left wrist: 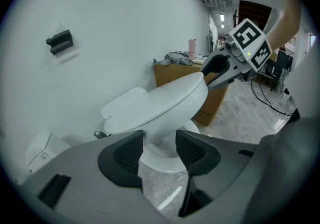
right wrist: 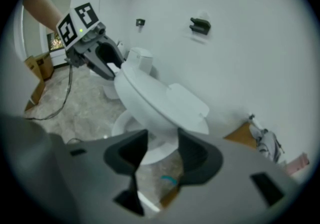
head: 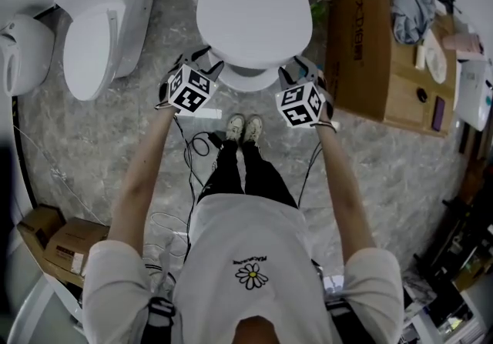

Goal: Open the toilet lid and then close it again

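Jaws wide, nothing held: left hand-held gripper [left wrist: 159, 150], right hand-held gripper [right wrist: 162, 153]. Between the 2: toilet lid [head: 248, 19], down. Unopened or already reclosed: cannot tell.

The toilet [head: 248, 19] is filling the middle, backed against the wall [left wrist: 100, 27], so no way is running behind it. On its left, bare floor [head: 166, 35] is lying free as far as a second toilet [head: 96, 35]. On its right a cardboard box [head: 362, 50] is crowding the gap narrower. Cables [head: 199, 142] are trailing over the floor by the person's shoes [head: 243, 128]. The left gripper [head: 202, 58] and right gripper [head: 296, 69] are hanging, jaws apart, near the bowl's front corners.
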Tool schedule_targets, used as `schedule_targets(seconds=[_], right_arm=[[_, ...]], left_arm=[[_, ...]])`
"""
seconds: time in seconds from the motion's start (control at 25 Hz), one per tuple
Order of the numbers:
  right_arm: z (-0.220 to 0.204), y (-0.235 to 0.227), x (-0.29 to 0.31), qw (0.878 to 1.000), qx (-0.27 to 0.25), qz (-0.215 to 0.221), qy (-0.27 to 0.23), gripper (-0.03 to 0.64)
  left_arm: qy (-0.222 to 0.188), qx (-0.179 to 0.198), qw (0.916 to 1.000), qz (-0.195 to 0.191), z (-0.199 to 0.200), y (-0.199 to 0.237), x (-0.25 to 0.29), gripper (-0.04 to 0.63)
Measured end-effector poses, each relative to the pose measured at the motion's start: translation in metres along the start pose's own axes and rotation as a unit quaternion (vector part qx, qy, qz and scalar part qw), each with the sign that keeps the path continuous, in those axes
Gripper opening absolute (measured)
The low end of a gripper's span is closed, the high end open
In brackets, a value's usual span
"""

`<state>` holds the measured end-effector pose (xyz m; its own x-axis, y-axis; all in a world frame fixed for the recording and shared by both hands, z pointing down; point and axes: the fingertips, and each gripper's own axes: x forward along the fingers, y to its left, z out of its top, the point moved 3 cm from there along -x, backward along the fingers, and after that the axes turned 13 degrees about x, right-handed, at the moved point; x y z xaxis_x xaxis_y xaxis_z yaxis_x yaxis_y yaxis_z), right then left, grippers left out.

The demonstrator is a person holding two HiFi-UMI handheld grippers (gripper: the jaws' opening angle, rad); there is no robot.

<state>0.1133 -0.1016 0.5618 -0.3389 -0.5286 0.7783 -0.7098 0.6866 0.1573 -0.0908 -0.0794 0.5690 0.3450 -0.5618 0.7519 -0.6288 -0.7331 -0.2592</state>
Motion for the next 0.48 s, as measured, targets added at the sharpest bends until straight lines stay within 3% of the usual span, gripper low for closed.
schedule_targets(seconds=[0.48], right_arm=[[-0.059, 0.03, 0.028, 0.998, 0.047, 0.029, 0.038, 0.202]], left_arm=[[0.025, -0.019, 0.9988, -0.036, -0.047, -0.044, 0.028, 0.229]])
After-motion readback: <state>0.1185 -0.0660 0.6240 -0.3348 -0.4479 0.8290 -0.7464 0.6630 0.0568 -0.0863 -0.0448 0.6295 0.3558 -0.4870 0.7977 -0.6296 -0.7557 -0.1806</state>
